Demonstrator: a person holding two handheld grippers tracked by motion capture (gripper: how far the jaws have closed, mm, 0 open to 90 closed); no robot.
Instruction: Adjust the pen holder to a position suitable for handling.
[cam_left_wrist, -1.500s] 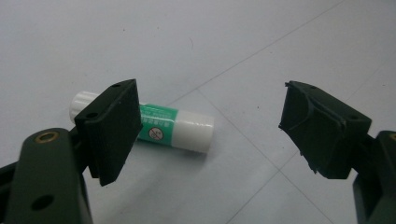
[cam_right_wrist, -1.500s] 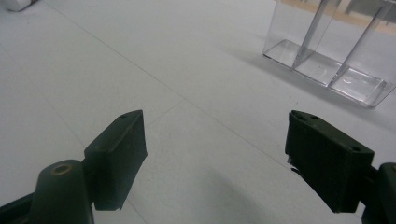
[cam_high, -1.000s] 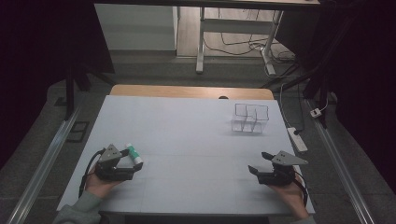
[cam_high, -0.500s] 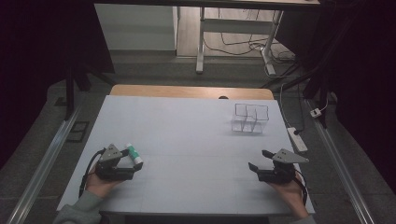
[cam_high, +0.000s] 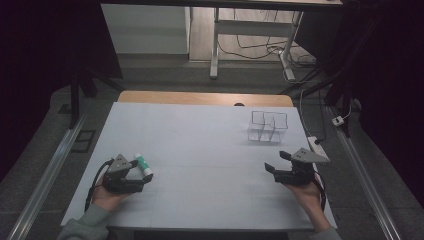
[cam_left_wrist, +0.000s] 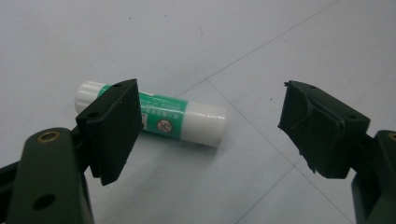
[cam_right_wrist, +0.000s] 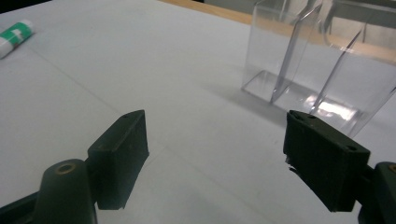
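A white glue stick with a green label (cam_left_wrist: 187, 116) lies flat on the white table, seen just past my left gripper (cam_left_wrist: 210, 126). That gripper is open, its jaws wide apart, and the left jaw covers part of the stick. In the high view the glue stick (cam_high: 143, 165) lies at the table's left, right beside the left gripper (cam_high: 134, 169). My right gripper (cam_high: 276, 162) rests at the right side of the table, open and holding nothing (cam_right_wrist: 217, 154). A clear plastic organizer with compartments (cam_right_wrist: 322, 65) stands ahead of it.
The clear organizer (cam_high: 267, 127) stands at the back right of the white table (cam_high: 200, 145). A power strip (cam_high: 318, 144) lies at the table's right edge. A wooden strip (cam_high: 200, 98) runs along the far edge, with desk legs and cables on the floor beyond.
The right gripper has edged slightly left and forward. The left gripper and glue stick look much the same as before.
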